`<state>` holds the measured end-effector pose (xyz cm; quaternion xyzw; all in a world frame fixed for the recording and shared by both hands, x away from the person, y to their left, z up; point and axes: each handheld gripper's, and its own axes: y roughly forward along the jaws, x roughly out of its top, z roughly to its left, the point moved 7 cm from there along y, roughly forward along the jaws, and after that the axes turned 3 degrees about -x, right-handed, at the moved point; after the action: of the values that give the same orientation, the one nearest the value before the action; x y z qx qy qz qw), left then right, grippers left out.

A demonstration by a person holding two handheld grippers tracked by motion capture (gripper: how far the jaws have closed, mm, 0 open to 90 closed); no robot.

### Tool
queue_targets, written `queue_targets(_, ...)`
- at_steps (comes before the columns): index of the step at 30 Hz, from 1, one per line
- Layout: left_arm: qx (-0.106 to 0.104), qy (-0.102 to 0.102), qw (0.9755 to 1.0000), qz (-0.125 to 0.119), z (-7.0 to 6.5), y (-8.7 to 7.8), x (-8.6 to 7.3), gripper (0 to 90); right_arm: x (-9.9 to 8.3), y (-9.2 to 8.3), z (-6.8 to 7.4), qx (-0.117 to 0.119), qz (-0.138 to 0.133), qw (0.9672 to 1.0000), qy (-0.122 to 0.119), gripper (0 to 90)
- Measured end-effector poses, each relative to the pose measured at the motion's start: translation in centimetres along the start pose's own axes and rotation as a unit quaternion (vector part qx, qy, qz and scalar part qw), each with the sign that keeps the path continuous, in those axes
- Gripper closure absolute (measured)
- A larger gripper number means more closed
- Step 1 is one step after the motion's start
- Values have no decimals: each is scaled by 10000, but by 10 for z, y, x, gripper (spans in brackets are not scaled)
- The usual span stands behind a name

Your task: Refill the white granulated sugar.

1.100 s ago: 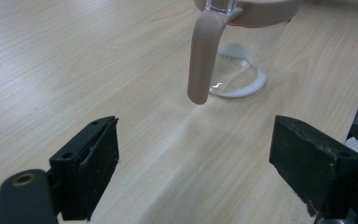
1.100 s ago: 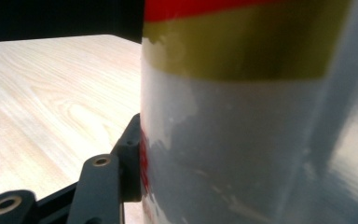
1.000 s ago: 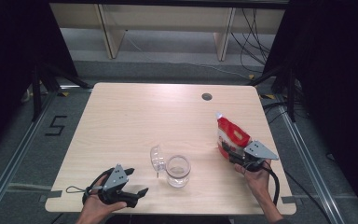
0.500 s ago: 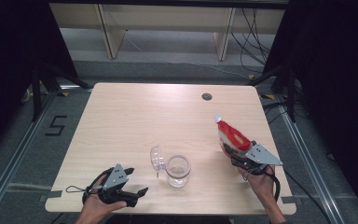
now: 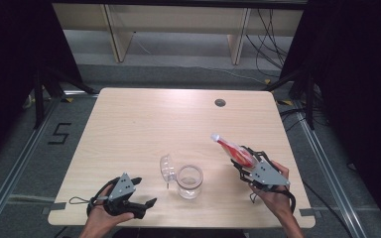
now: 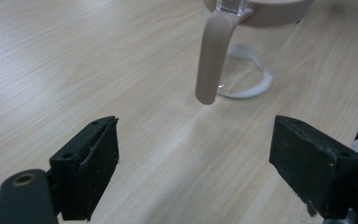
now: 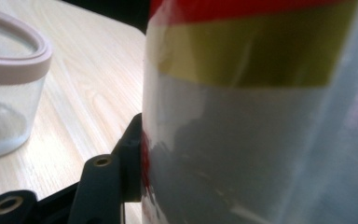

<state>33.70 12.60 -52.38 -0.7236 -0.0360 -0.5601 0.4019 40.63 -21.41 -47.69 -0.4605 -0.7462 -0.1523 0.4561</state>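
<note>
A clear glass jar (image 5: 189, 181) with a beige rim stands near the table's front, its hinged lid (image 5: 167, 167) flipped open to its left. My right gripper (image 5: 240, 164) is shut on a red, yellow and silver pouch (image 5: 233, 149), held above the table right of the jar and tilted so its top points up and left. In the right gripper view the pouch (image 7: 256, 112) hides all but one black finger (image 7: 129, 158), and the jar (image 7: 7, 93) sits at the left. My left gripper (image 5: 144, 192) rests open at the front left, with the jar (image 6: 244, 70) and its beige clasp (image 6: 213, 56) ahead of the open left gripper (image 6: 196, 158).
The wooden table (image 5: 144, 124) has a small round cable hole (image 5: 220, 102) near its far edge. Dark curtains flank both sides, and cables lie on the floor behind.
My right gripper has risen and tipped the pouch from upright to leaning up and left, toward the jar. The left gripper and the jar have stayed put.
</note>
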Motion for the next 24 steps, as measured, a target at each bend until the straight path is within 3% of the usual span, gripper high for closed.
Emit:
queue_targets(1, 82, -54, 10000, 11, 2, 0, -1, 153, 1, 0, 2, 17, -2, 10000, -20, 477)
queue_targets(2, 20, -128, 9999, -59, 1, 0, 0, 153, 2, 0, 3, 9, -17, 10000, -83, 478)
queue_targets(5, 56, -29, 10000, 16, 2, -1, -1, 153, 5, -1, 7, 51, 24, 9991, -413, 478)
queue_targets(6, 37, 65, 10000, 30, 3, -1, 0, 153, 6, -2, 9, 44, 53, 9991, -419, 478)
queue_targets(9, 5, 35, 10000, -20, 2, 0, 0, 153, 10, -4, 14, 143, 8, 9983, -562, 478)
queue_targets(10, 9, 9, 10000, -35, 2, 0, 0, 153, 10, -5, 14, 96, 61, 9966, -812, 478)
queue_targets(13, 9, 16, 10000, -38, 2, 1, 0, 153, 11, -7, 17, 163, 100, 9946, -1022, 479)
queue_targets(14, 3, 92, 10000, 33, 3, 0, -1, 153, 11, -7, 19, 184, 101, 9923, -1220, 479)
queue_targets(15, 1, 13, 10000, -39, 2, 1, 0, 153, 11, -7, 20, 209, 133, 9912, -1298, 480)
queue_targets(18, -3, 39, 10000, -30, 2, 1, 0, 153, 12, -6, 23, 194, 196, 9868, -1595, 480)
queue_targets(21, 13, 23, 10000, -29, 2, 1, -1, 153, 15, -7, 26, 196, 215, 9847, -1716, 481)
queue_targets(24, 45, 37, 10000, -6, 3, 0, -1, 153, 17, -8, 28, 151, 263, 9800, -1965, 481)
